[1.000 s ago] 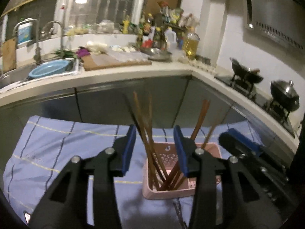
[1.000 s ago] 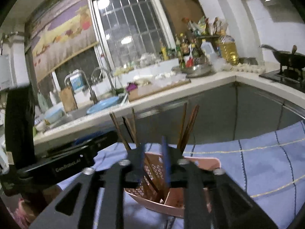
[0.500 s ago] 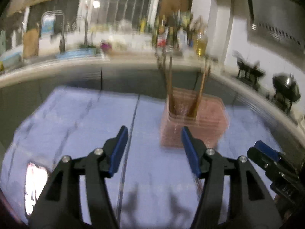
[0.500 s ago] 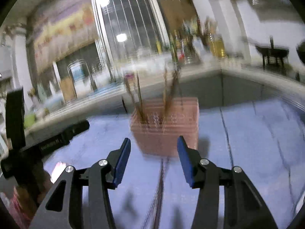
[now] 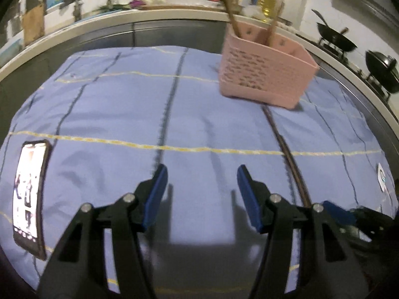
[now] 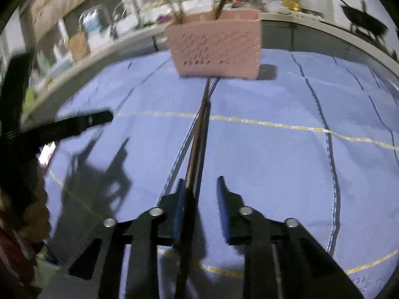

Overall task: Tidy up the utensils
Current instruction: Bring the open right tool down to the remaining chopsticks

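A pink perforated utensil holder stands on the blue cloth with several brown chopsticks upright in it. A pair of dark chopsticks lies on the cloth, running from the holder toward me. My right gripper is low over their near end and its jaws are closing. The chopsticks lie between the jaws against the left pad, with a gap to the right pad. My left gripper hangs open above bare cloth, nothing between its fingers.
A lit phone lies on the cloth at the left. Beyond it run a counter with a sink and tap, bottles and a cutting board, and woks on a stove at the right.
Both grippers have dropped from above the holder and pulled back to the near cloth. The left jaws stand wider. The right jaws have narrowed around the lying chopsticks.
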The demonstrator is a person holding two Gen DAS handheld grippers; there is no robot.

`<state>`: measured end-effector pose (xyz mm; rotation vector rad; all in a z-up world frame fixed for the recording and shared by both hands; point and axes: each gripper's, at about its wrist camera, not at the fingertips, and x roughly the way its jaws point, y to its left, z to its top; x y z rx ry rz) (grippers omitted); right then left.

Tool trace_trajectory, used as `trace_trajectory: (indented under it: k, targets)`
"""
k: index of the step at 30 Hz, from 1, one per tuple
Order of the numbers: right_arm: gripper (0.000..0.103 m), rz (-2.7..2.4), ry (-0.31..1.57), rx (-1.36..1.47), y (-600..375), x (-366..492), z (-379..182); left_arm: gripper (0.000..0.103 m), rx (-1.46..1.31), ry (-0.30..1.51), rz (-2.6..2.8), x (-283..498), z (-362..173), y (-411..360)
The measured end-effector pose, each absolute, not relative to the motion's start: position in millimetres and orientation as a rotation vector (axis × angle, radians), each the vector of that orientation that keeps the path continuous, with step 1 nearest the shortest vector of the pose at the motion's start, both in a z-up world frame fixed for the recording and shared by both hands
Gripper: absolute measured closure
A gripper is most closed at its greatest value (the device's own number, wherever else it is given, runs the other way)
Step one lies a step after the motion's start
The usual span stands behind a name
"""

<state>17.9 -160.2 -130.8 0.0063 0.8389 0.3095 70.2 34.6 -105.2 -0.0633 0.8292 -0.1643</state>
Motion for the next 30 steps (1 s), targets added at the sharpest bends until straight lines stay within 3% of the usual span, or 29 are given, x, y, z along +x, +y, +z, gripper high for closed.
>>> trace_trajectory:
  k: [3,5,21,30]
  targets:
    - [0.098,0.302,0.839,0.042,-170,17,-131,0.047,-0.032,0.828,-0.203,67,-104,18]
    - [0.099,0.271,0.854,0.038,-177,19,-135,0.047,-0.011,0.838,-0.232,67,-105,5]
    - [0.099,0.281,0.813,0.261,-223,13,-131,0.047,0.052,0.954,-0.290,99,-127,-65]
    - [0.099,0.286,0.823,0.297,-229,14,-137,0.043,0.087,0.941,-0.242,95,-134,-67]
